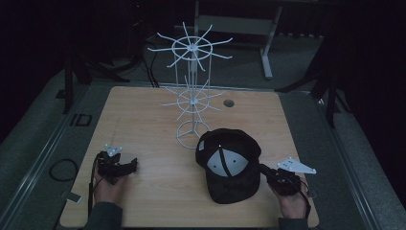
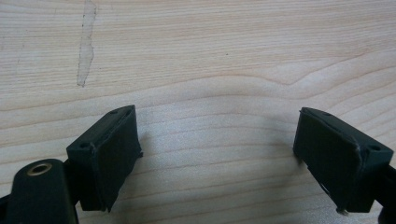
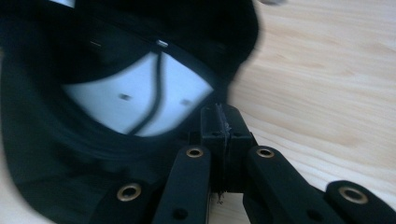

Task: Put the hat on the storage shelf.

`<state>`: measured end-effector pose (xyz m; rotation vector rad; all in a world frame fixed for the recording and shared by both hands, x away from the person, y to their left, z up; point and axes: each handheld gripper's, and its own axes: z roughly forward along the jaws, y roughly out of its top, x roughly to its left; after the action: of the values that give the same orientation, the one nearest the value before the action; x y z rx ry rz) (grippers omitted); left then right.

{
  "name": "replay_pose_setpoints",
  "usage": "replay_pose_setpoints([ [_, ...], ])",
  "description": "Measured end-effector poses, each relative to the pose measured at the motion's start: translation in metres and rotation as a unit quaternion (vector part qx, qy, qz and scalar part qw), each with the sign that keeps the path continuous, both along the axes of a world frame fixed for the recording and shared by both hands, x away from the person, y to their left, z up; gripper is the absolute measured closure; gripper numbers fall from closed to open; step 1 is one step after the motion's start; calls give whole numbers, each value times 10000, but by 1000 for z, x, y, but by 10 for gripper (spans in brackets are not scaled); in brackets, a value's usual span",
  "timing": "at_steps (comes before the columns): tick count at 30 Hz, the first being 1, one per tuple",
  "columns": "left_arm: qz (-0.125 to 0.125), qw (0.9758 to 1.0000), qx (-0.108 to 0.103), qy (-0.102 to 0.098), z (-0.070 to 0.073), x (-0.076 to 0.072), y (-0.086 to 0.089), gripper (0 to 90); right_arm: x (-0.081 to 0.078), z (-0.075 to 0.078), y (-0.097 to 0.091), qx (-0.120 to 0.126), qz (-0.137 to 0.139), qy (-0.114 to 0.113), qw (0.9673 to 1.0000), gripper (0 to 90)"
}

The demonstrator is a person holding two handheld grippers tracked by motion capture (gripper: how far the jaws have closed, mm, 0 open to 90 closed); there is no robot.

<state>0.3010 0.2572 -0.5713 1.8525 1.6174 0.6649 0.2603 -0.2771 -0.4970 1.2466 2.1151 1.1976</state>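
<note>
Cap (image 1: 229, 165) is the workpiece: black baseball cap, upside down on the wooden table (image 1: 143, 191), right of centre, pale lining panels (image 3: 140, 100) facing up, just in front of the white wire rack's (image 1: 192, 91) ring base.

Handling, my read: light, soft fabric, crown will sag and fold; only the brim should hold any shape. Not fragile, not slippery. Your right gripper (image 1: 266, 171) is at the cap's right rim. In the right gripper view the jaws are pinched together with the pads meeting at the rim (image 3: 219, 105); looks like they've nipped the cap's edge, though dark fabric on dark pads makes the bite hard to confirm. A rim pinch is a fair hold for a limp cap, but expect it to dangle and swing.

Left gripper (image 2: 217, 154) hovers over bare wood at the table's left, jaws wide apart, nothing between them.

Room: open tabletop left of the cap and along the near edge. Cap sits near the right and front table edges, so don't drag outward. Rack prongs (image 1: 165, 50) stick out in all directions above and behind; approach them slowly, they'll snag fabric.
</note>
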Motion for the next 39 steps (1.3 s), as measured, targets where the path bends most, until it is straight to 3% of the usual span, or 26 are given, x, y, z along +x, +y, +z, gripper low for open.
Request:
replay_pose_setpoints([
  [3, 1, 10000, 1, -1, 0, 0, 0, 146, -1, 3, 10, 67, 263, -15, 9996, 898],
  [6, 2, 10000, 0, 0, 0, 0, 0, 146, 4, -1, 17, -63, 371, 47, 9993, 898],
  [13, 1, 10000, 0, 0, 0, 0, 0, 146, 28, -7, 13, -290, 154, 119, 9994, 899],
  [24, 4, 10000, -1, 0, 0, 0, 0, 146, 62, -17, 7, -349, 25, 307, 9989, 899],
  [34, 4, 10000, 1, -1, 0, 0, 0, 146, 37, 15, 27, 145, 705, 303, 9969, 866],
  [39, 0, 10000, 5, 3, 0, 0, 0, 146, 23, 28, 44, 159, 1096, 192, 9937, 825],
])
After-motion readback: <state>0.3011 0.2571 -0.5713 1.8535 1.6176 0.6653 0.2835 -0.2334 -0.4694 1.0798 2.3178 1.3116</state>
